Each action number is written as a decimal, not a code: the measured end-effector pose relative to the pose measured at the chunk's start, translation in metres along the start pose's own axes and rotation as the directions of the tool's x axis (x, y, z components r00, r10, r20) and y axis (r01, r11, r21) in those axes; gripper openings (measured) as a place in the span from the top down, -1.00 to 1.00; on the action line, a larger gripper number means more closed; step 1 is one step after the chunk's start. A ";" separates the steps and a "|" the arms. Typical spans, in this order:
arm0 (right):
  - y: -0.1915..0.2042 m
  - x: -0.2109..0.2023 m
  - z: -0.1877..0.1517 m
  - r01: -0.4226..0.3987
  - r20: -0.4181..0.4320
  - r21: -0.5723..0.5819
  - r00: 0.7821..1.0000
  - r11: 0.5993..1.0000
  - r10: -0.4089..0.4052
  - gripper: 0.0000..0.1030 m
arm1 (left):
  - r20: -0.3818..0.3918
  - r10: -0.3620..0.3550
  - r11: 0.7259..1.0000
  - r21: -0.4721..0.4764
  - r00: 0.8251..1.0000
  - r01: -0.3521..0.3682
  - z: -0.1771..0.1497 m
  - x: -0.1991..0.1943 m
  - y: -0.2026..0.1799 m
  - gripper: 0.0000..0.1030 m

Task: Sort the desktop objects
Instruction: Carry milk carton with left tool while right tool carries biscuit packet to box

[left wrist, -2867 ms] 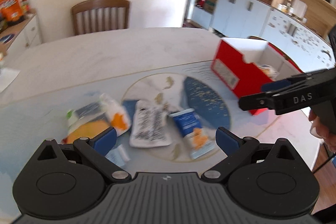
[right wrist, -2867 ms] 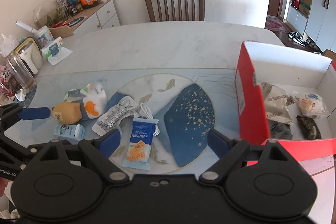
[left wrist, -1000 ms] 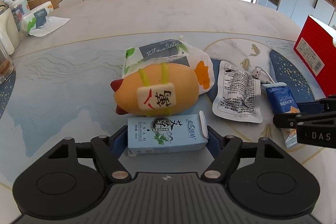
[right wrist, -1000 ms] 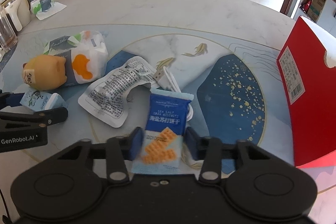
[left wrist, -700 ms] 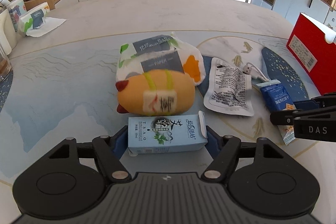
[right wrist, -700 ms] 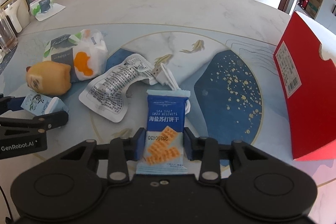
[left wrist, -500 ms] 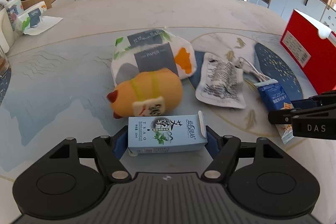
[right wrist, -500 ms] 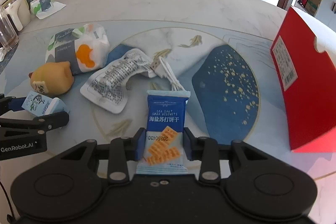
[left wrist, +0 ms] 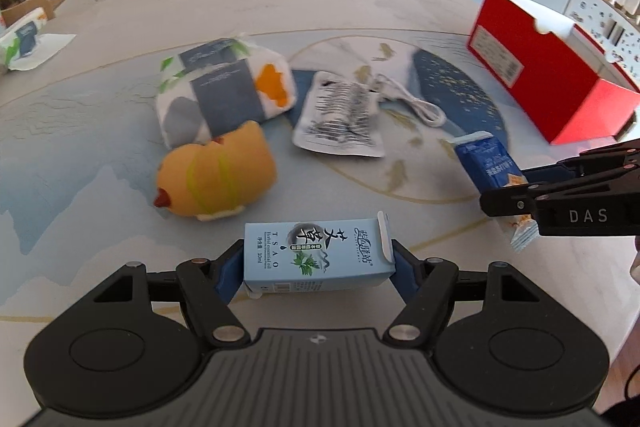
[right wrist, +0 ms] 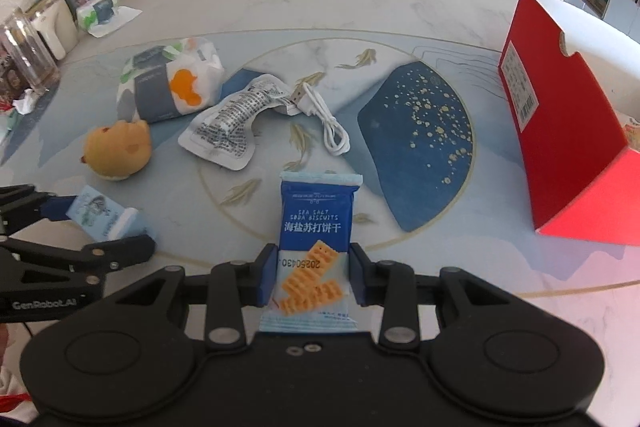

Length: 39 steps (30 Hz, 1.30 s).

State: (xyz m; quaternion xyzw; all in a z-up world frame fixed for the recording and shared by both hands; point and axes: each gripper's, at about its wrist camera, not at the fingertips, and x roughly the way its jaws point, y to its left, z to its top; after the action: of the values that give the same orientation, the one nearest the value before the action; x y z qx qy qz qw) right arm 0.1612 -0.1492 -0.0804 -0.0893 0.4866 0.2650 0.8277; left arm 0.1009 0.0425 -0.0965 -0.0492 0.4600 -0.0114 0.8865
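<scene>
The pale blue herbal-oil carton point(left wrist: 318, 255) sits crosswise between the blue pads of the left gripper point(left wrist: 318, 269), both pads pressed on its short ends, so it's clamped and, judging by the gap under it, off the table point(left wrist: 100, 155). The blue sea salt soda biscuit pack point(right wrist: 314, 251) is pinched the same way in the right gripper point(right wrist: 308, 277), jaws narrow, pads squeezing the wrapper's sides, pack's top end sticking fwd. Both picks look done; neither item is at the red box point(left wrist: 552, 83) yet, which stands at the far right w/ its open top facing away from the left cam. Left on the table mat: the yellow plush toy point(left wrist: 216, 175), the tissue pack w/ orange patch point(left wrist: 224, 95) just behind it and apparently touching, the white printed pouch point(left wrist: 340, 115), and the white USB cable point(right wrist: 324, 119) w/ its plug end at the pouch's edge. So, by my read, two items in transit, four still to go, plus whatever the box already holds. Hard to tell: box interior is almost fully hidden from both views, only a sliver at the right cam's edge. Part of the biscuit pack's lower end is cut off by the gripper body. Plush and pouch are motion-blurred in the left view. Sideboard clutter in the bkgd looks unrelated to the sort.
</scene>
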 end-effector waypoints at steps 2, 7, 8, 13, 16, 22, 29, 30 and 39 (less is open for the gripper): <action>-0.003 -0.007 -0.001 -0.006 -0.001 0.006 1.000 1.000 0.006 0.31 | -0.004 -0.013 1.000 0.010 1.000 0.013 0.002 -0.003 -0.004 -0.41; -0.014 -0.027 -0.002 -0.017 0.011 0.022 1.000 1.000 0.017 0.31 | 0.002 -0.041 0.999 0.032 0.999 0.041 0.010 -0.012 -0.014 -0.41; -0.016 -0.031 -0.002 -0.018 0.016 0.025 1.000 1.000 0.018 0.31 | 0.005 -0.046 0.998 0.035 0.999 0.046 0.013 -0.014 -0.016 -0.41; -0.030 -0.053 0.003 -0.004 0.031 0.040 1.000 0.999 0.003 0.31 | 0.028 -0.059 0.997 0.048 0.998 0.057 0.029 -0.022 -0.026 -0.41; -0.039 -0.067 0.008 0.006 0.051 0.045 0.999 0.999 -0.008 0.31 | 0.042 -0.069 0.996 0.054 0.997 0.066 0.038 -0.026 -0.034 -0.41; -0.061 -0.091 0.017 0.008 0.109 0.074 0.994 0.997 -0.016 0.31 | 0.071 -0.103 0.991 0.091 0.992 0.097 0.058 -0.034 -0.054 -0.41; -0.093 -0.111 0.030 0.005 0.166 0.101 0.986 0.995 -0.022 0.31 | 0.104 -0.142 0.983 0.129 0.984 0.128 0.086 -0.040 -0.084 -0.41; -0.099 -0.114 0.031 0.008 0.173 0.104 0.984 0.995 -0.027 0.31 | 0.108 -0.147 0.982 0.134 0.983 0.132 0.089 -0.040 -0.088 -0.41; -0.147 -0.129 0.040 0.031 0.211 0.112 0.976 0.993 -0.054 0.31 | 0.142 -0.187 0.968 0.193 0.972 0.159 0.121 -0.038 -0.135 -0.41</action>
State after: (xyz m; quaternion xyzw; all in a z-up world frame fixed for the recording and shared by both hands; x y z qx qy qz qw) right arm 0.2188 -0.3020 0.0334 -0.0261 0.4065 0.2286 0.8842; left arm 0.1812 -0.0798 0.0175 -0.0094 0.3789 -0.1265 0.9167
